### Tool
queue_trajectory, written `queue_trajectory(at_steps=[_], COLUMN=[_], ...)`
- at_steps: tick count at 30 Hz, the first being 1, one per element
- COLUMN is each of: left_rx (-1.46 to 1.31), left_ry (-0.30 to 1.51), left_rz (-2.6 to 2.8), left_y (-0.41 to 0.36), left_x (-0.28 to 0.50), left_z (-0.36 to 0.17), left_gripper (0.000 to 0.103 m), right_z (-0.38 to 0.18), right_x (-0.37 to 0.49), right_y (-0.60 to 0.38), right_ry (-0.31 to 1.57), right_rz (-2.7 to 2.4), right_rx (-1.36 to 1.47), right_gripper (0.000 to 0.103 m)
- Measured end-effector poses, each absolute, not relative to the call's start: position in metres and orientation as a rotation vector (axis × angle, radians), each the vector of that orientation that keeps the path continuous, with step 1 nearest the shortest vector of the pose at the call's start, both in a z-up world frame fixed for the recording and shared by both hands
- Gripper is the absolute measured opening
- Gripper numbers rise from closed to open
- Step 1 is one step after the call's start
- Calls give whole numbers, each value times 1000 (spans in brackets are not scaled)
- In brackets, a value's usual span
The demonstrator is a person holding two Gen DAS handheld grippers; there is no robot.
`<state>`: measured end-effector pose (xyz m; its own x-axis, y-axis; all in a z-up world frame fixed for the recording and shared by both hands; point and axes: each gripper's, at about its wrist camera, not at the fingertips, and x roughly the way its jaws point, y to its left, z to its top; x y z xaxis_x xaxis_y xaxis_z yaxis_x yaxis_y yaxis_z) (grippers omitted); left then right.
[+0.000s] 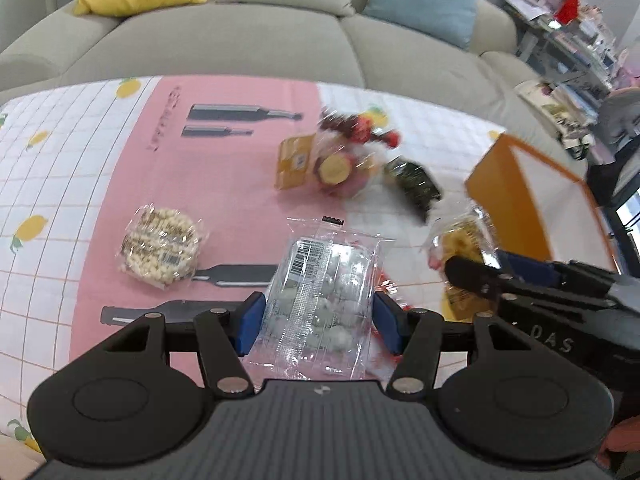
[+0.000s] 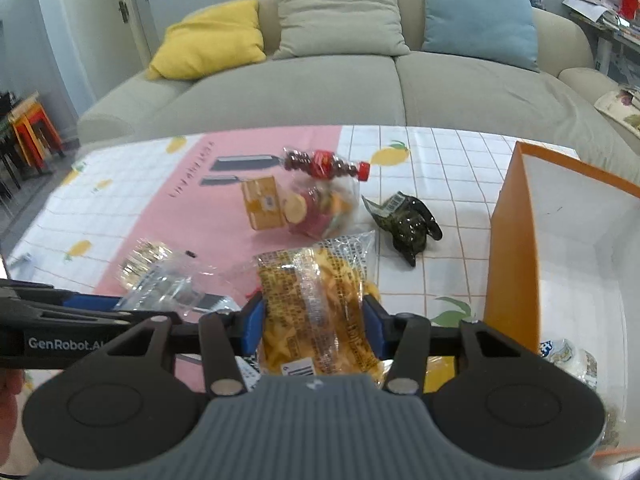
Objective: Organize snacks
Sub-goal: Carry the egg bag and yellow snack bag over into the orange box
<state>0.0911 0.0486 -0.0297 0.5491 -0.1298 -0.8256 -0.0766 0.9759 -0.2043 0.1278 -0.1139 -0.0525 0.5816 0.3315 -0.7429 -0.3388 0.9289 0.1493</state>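
Observation:
My left gripper (image 1: 318,322) is shut on a clear packet of white sweets (image 1: 320,292), held above the table. My right gripper (image 2: 314,318) is shut on a clear bag of yellow chips (image 2: 320,304), also lifted off the table. Each gripper shows at the edge of the other's view, the right gripper (image 1: 480,276) and the left gripper (image 2: 92,312). An orange box (image 2: 516,248) with a white inside stands at the right, with a few packets (image 2: 568,356) in it. On the cloth lie a round puffed-rice cake (image 1: 160,246), a yellow cracker packet (image 2: 262,202), a bag of coloured sweets (image 2: 324,212), a red hawthorn stick (image 2: 324,164) and a dark green packet (image 2: 408,222).
The table wears a pink and white lemon-print cloth (image 1: 60,184). A grey sofa (image 2: 320,80) with yellow, beige and blue cushions stands behind it. Shelves with papers (image 1: 568,40) are at the far right, and orange stools (image 2: 32,128) at the far left.

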Motion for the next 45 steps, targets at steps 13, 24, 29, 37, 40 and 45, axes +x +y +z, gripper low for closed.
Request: queue_trajectory(at_steps=[13, 24, 29, 37, 40, 45], left_rx=[-151, -36, 47, 146, 188, 271], left_ry=[922, 974, 1010, 1080, 1103, 1125], left_rz=[-240, -436, -496, -547, -544, -535], left_y=[-35, -143, -191, -232, -239, -247], left_x=[100, 154, 174, 203, 214, 225], left_z=[25, 24, 12, -22, -36, -54], left_gripper=[66, 66, 66, 66, 66, 66], right_z=[12, 22, 6, -35, -45, -56], right_x=[98, 108, 123, 146, 147, 153], right_y=[-190, -293, -329, -353, -353, -342], right_ry=[776, 818, 872, 945, 932, 934], right_rz=[389, 250, 204, 235, 274, 318], right_rx=[17, -58, -93, -157, -201, -310], right_gripper=[48, 48, 48, 48, 48, 48])
